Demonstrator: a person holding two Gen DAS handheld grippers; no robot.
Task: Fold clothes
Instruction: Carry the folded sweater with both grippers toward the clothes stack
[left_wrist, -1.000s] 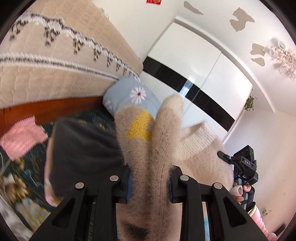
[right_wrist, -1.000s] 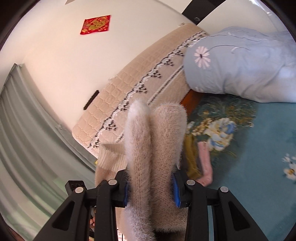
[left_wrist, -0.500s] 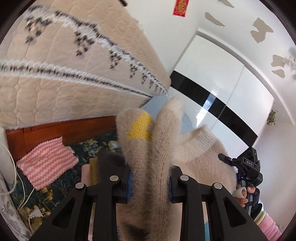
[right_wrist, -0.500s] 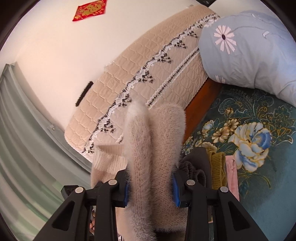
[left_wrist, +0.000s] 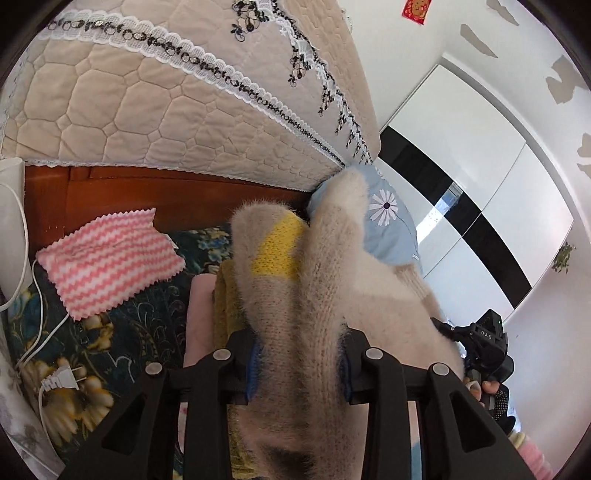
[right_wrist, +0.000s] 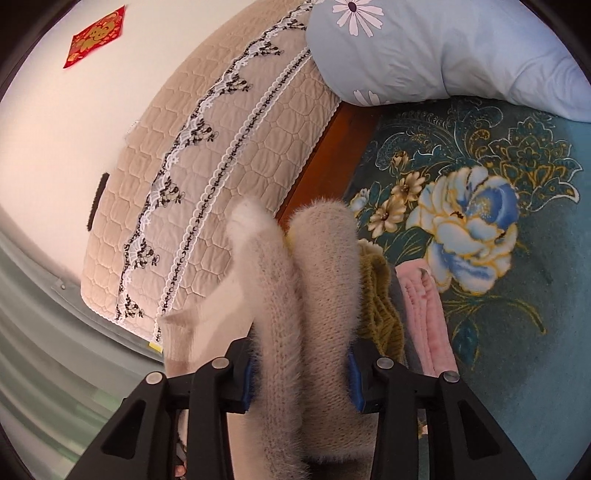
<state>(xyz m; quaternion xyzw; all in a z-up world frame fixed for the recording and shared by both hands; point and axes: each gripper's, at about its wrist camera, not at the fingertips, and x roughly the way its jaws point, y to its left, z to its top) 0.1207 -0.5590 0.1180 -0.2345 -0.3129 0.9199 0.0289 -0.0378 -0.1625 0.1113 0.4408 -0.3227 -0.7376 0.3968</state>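
The fuzzy beige sweater (left_wrist: 306, 295), judged soft, light and stretchy, is held bunched above the bed (right_wrist: 517, 332), pinched at its edges by the left claw (left_wrist: 297, 363) and right claw (right_wrist: 301, 373).

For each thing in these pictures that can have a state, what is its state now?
Left tongs: shut on the fuzzy beige sweater.
Right tongs: shut on the same sweater.
Fuzzy beige sweater: bunched, held up between both tongs, not yet folded.
Pink striped cloth: lying flat on the bed.
Olive knit: lying crumpled under the sweater.
Pink garment: lying beside the olive knit.
White plug: unplugged, on the bed.
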